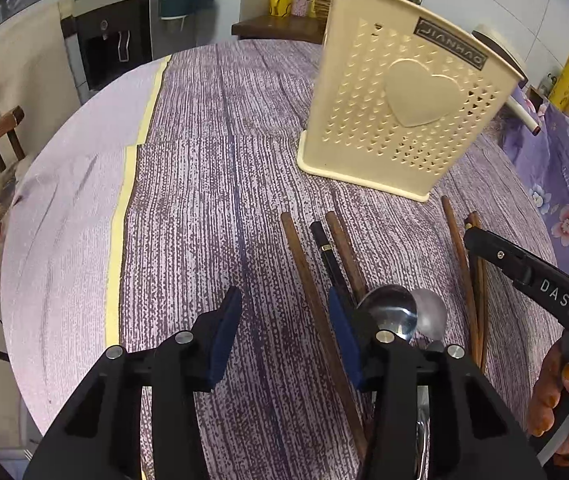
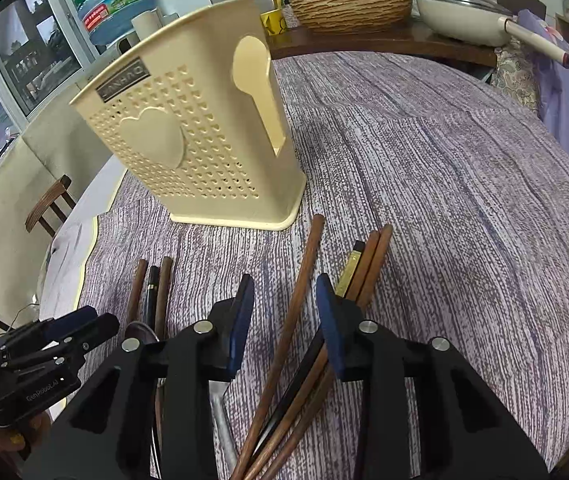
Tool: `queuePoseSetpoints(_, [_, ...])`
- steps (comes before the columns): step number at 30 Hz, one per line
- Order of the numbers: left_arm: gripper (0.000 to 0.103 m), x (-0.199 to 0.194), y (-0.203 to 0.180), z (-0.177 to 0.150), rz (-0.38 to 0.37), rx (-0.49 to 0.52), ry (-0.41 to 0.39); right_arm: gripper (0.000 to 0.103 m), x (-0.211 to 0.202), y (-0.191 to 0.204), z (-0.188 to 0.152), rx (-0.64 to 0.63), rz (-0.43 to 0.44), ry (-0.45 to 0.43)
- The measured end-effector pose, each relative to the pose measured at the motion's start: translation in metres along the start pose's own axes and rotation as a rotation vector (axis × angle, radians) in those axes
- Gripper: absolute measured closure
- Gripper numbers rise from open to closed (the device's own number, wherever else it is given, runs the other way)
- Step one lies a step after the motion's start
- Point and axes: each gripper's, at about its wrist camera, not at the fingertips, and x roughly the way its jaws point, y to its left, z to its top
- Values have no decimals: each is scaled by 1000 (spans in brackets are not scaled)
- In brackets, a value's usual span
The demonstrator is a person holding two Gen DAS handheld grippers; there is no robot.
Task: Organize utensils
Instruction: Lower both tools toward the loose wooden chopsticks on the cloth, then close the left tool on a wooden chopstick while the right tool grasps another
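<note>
Both tools are hanging apart over the desk: the right tool is straddling one chopstick, the left tool another chopstick; centring each before squeezing looks wise.

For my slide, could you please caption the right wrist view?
Right gripper open over brown chopsticks lying before a cream utensil holder.

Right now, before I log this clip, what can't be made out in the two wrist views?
- Inside of the cream utensil holder: both views show only its outer walls.
- Spoon handles: left view, hidden under the left gripper.
- Near ends of the chopsticks: right view, cut off by the bottom edge under the right gripper.
</note>
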Motion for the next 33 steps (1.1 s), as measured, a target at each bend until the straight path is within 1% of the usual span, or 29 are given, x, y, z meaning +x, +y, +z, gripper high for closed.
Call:
queuePoseSetpoints(2, [60, 3, 0, 0, -4, -3, 11, 77, 7, -2, 4, 15, 5, 20])
queuePoseSetpoints(4, [61, 5, 1, 0, -18, -10, 27, 78, 13, -3, 8, 23, -13, 31])
queuePoseSetpoints(6, [62, 6, 2, 0, -14, -9, 27, 78, 16, -4, 10, 24, -37, 39])
queuePoseSetpoints(8, [62, 6, 0, 1, -10, -1, 24, 78, 20, -4, 12, 29, -26, 52])
queuePoseSetpoints(11, [63, 7, 0, 3, -3, 5, 25, 80, 26, -7, 12, 32, -54, 75])
queuePoseSetpoints(12, [63, 8, 1, 5, -2, 0, 25, 81, 28, -7, 11, 40, -52, 79])
queuePoseSetpoints(19, [68, 11, 0, 10, 6, -4, 31, 83, 33, 0, 11, 25, -67, 79])
queuePoseSetpoints(21, [71, 14, -4, 12, 31, 15, 34, 83, 33, 2, 9, 19, -67, 80])
queuePoseSetpoints(25, [75, 18, -7, 17, 46, 25, 42, 85, 32, 1, 9, 16, -66, 84])
queuePoseSetpoints(31, [76, 27, -17, 17, 56, 51, 72, 85, 33, 4, 9, 5, -85, 84])
queuePoseSetpoints(33, [76, 30, -20, 17, 76, 68, 67, 85, 35, 5, 10, 17, -83, 86])
